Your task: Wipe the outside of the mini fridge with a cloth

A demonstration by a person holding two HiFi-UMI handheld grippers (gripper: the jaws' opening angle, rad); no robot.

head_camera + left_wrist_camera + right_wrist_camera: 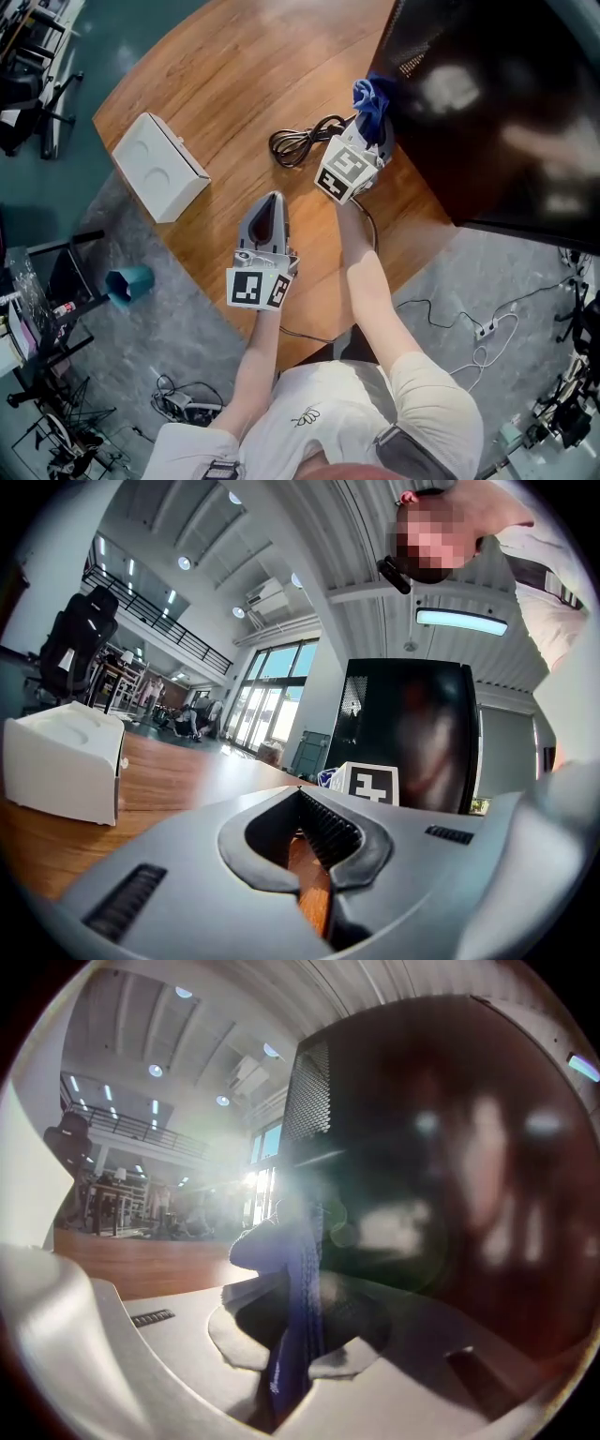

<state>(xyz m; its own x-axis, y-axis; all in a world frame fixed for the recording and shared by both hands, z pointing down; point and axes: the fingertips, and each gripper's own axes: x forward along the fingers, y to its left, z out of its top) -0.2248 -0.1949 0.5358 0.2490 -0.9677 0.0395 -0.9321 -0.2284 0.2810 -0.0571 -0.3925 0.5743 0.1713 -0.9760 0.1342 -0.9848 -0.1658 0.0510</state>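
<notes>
The black mini fridge (pixel 487 103) is parked at the far right corner of the wooden table (pixel 234 84), and its glossy front is turned toward the middle of the table. A blue cloth (pixel 373 98) is clamped between the jaws of the right gripper (pixel 375 131) and is held up right at the fridge's near left corner. From the head view it looks to be touching the fridge. In the right gripper view the cloth (pixel 298 1288) is seen bunched up and pinched between both pads, with the dark fridge (pixel 450 1176) filling pretty much everything behind it. The left gripper (pixel 271 202) is laid flat on the table near the front edge and pointed toward the far side. Its jaws are brought together at the tips with nothing caught between them, only wood grain showing through the gap behind the tips. A coiled black power cable (pixel 302 141) is left on the table just beside the right gripper, toward the middle. A white box (pixel 159 167) is set over at the left edge, well apart from both grippers. A teal bin (pixel 129 281) can be spotted down on the floor off the table's left side.
</notes>
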